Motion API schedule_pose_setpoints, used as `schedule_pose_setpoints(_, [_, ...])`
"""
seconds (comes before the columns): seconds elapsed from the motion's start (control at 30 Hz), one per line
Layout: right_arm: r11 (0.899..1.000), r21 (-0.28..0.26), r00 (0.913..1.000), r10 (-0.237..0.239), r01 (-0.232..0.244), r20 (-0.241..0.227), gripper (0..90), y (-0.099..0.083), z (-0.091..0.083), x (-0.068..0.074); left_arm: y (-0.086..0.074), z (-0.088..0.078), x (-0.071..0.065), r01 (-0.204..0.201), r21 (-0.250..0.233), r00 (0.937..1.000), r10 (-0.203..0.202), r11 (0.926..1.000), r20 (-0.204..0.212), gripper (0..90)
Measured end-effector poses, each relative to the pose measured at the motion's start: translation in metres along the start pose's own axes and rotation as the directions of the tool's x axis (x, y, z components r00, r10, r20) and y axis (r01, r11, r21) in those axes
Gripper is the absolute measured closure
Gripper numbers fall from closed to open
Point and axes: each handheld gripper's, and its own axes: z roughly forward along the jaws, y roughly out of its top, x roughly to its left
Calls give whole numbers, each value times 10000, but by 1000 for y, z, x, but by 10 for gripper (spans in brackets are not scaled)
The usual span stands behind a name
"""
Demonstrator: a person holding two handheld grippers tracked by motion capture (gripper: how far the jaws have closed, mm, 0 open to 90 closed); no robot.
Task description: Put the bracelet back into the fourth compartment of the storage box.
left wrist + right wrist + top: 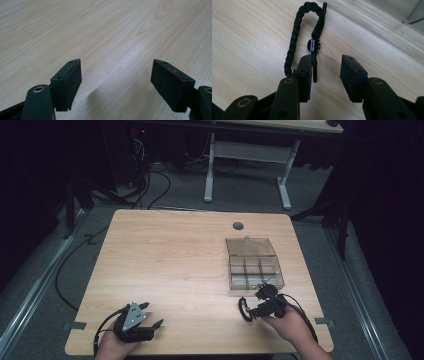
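Note:
A black braided cord loop [243, 309] with a small toggle lies on the wooden table [170, 255], close to its front right. My right gripper [254, 310] is open and points left at it. In the right gripper view the cord loop [292, 42] lies ahead, and one loose end rests against the inner face of the left pad [305, 75] of the right gripper [325, 68]. The jaws stand apart and do not pinch it. My left gripper [153, 315] rests open at the front left. In its own view the left gripper [116, 75] has bare wood between its pads.
A clear plastic compartment box [256, 274] stands just behind the right gripper, its lid [250, 246] folded open toward the back. Its edge [412, 11] shows at the top right of the right gripper view. A round cable hole [238, 226] sits near the table's far edge.

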Motion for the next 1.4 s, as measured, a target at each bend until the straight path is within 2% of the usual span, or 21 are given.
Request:
schedule_pose_setpoints(0.07, [9999,100,10000,54,-53,-48,611,1,0,0,0,0,0,-5,5,10000,5,10000,1,252])
schedule_pose_setpoints(0.1, [9995,321,10000,-47,46,31,607,3,-1,0,0,0,0,6,-6,10000,-6,10000,-1,252])
schedule_pose_setpoints(0.23, [9977,661,9999,-156,156,-9,597,7,-1,0,0,0,0,1,-1,10000,-1,10000,3,252])
schedule_pose_setpoints(0.5, [9917,1278,9999,-98,104,-56,555,15,-2,1,0,0,0,-7,16,10000,7,10000,6,252])
schedule_pose_setpoints(0.8, [9903,1371,9996,-199,225,-200,482,28,-6,10,0,0,0,-25,42,10000,25,10000,22,252])
schedule_pose_setpoints(1.03, [9876,1544,9995,-257,285,-203,424,35,5,17,0,0,0,-21,43,10000,21,10000,35,251])
schedule_pose_setpoints(1.23, [9840,1691,9984,-558,566,-95,421,40,17,20,0,0,0,-11,30,10000,11,10000,37,252])
schedule_pose_setpoints(1.4, [9834,1762,9990,-438,441,-59,435,42,22,21,0,0,0,-13,50,10000,13,10000,47,252])
